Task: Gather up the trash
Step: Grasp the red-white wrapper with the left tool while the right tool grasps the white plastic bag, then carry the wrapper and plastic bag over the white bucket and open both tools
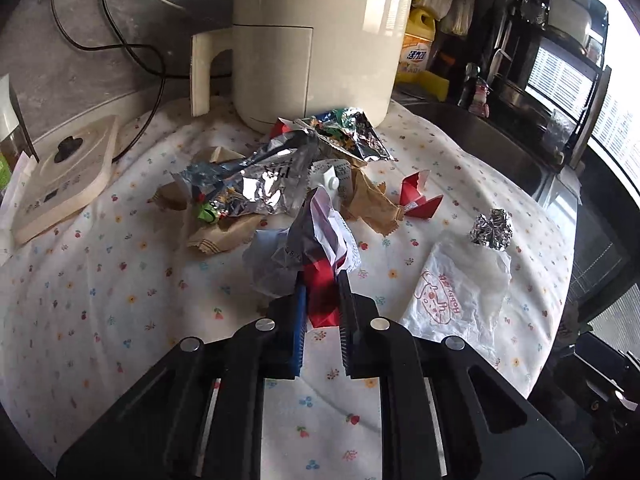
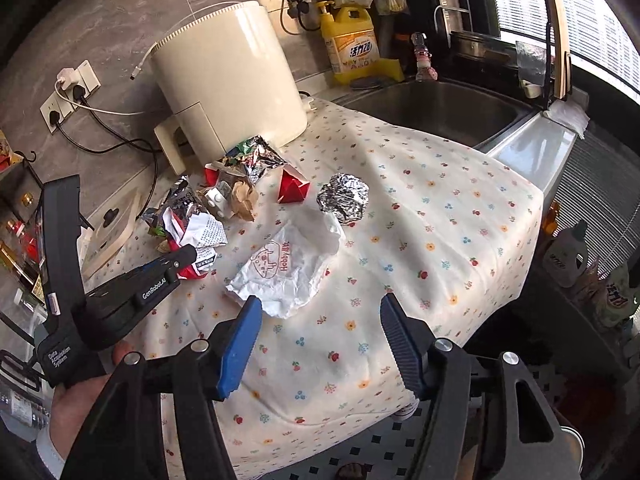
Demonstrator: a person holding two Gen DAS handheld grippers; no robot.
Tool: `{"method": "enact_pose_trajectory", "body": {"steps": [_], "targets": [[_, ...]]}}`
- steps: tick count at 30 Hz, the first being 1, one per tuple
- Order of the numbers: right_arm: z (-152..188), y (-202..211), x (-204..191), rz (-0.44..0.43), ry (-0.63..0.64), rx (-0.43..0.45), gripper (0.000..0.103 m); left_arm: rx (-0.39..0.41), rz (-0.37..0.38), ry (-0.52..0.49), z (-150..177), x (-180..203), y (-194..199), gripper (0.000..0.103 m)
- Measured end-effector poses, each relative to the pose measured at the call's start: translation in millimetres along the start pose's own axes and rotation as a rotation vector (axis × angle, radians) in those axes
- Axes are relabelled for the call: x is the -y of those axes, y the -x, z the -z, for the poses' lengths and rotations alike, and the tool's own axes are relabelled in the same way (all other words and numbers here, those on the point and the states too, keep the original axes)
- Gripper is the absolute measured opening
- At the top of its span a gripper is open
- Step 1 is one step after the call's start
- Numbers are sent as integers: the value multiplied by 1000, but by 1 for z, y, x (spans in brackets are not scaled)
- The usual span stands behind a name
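A: What does the left gripper (image 1: 322, 280) pinch?
B: A crumpled red-and-white wrapper (image 1: 320, 240), just in front of the cream air fryer (image 1: 316, 40).
A: And the right gripper (image 2: 318, 316)?
B: Spread, empty, above the white paper bag (image 2: 284, 268). The sink (image 2: 440, 108) behind looks empty.

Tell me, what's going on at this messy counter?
A person is clearing trash off a flowered cloth with two hand-held grippers. The left gripper has its jaws shut on a red-and-white crumpled wrapper at the edge of the pile. The right gripper hovers open just short of a white paper bag.
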State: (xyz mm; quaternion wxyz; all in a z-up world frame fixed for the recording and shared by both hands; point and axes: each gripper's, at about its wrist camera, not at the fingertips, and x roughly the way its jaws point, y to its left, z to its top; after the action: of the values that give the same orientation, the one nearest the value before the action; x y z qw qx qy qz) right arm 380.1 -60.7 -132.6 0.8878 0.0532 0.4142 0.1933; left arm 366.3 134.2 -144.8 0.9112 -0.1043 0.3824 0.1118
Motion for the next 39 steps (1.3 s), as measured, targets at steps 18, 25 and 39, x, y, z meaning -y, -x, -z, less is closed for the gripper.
{"method": "enact_pose_trajectory", "body": {"steps": [18, 25, 39], "targets": [[0, -60, -55, -41, 103, -43, 54, 58, -146, 46, 2, -60, 27, 15], [8, -76, -57, -1, 148, -103, 8, 52, -158, 49, 4, -67, 28, 15], [14, 6, -39, -25, 102, 5, 2, 85, -76, 13, 13, -25, 61, 15]]}}
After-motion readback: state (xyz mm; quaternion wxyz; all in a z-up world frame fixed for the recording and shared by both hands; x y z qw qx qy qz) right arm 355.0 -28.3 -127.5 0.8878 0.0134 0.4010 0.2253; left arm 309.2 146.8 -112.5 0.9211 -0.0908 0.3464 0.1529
